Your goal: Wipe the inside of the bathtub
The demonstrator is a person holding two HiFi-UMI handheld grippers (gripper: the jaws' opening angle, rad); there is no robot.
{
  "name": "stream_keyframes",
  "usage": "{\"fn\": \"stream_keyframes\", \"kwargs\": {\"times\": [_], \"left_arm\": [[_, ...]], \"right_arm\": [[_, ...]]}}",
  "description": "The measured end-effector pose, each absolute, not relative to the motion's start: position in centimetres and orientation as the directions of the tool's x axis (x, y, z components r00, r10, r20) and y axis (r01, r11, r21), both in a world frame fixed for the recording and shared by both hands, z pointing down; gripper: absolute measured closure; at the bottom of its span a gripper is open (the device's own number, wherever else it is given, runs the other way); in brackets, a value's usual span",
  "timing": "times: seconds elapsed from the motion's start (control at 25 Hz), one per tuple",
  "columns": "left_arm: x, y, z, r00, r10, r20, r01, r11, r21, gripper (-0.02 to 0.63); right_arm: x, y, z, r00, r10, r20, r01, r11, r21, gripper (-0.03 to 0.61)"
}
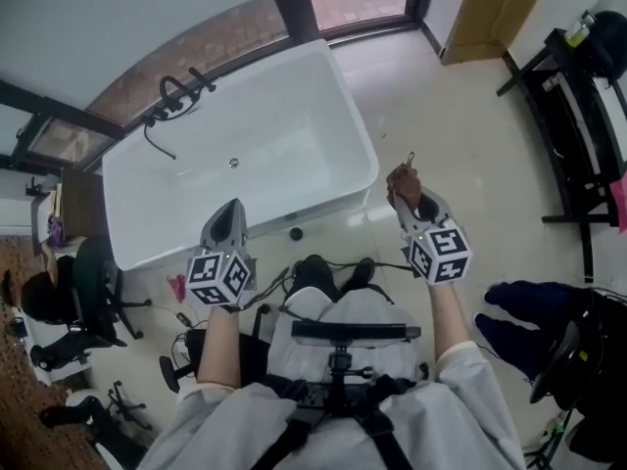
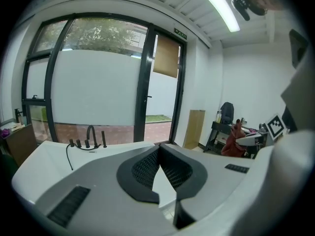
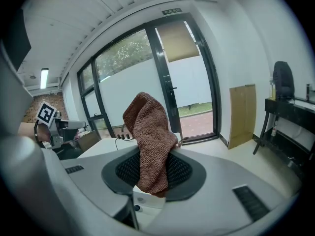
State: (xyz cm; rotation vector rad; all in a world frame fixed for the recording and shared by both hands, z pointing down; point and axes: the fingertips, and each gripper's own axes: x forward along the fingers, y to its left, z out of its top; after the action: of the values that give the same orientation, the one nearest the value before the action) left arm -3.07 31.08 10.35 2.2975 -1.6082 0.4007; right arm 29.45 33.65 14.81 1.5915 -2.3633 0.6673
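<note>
Task progress: not begun, as far as I can judge. Both grippers are held up in front of the person, short of the tub, and the cloth touches no part of it. All of the wiping is left to do.
Bathtub (image 1: 279,130): white, standing on the tiled floor just beyond the grippers, running away to the far left under the window.
Inside the bathtub: nothing loose. Only the drain (image 1: 233,163) shows on its floor, and a thin black hose (image 1: 157,143) droops over the far rim. I cannot tell whether the surface is wet or dirty.
Faucet (image 1: 178,92): black, on the far left rim.
Right gripper (image 3: 153,168): clamped on a brown knitted cloth (image 3: 150,134), which sticks up above the jaws and hangs a little below them.
Left gripper (image 2: 158,154): jaws closed tip to tip with nothing between them, pointing toward the tub.
Next, likely: the cloth must go down over the near rim and onto the inner wall.
</note>
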Motion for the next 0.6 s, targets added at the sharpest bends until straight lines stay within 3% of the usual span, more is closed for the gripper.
{"fn": "stream_keyframes", "kwargs": {"times": [0.6], "left_arm": [[0.4, 28.3, 11.7, 0.335, -0.846, 0.415, -0.939, -0.335, 0.075, 0.606]], "right_arm": [[30.2, 28.2, 13.8, -0.465, -0.808, 0.361, -0.881, 0.381, -0.281, 0.463]]}}
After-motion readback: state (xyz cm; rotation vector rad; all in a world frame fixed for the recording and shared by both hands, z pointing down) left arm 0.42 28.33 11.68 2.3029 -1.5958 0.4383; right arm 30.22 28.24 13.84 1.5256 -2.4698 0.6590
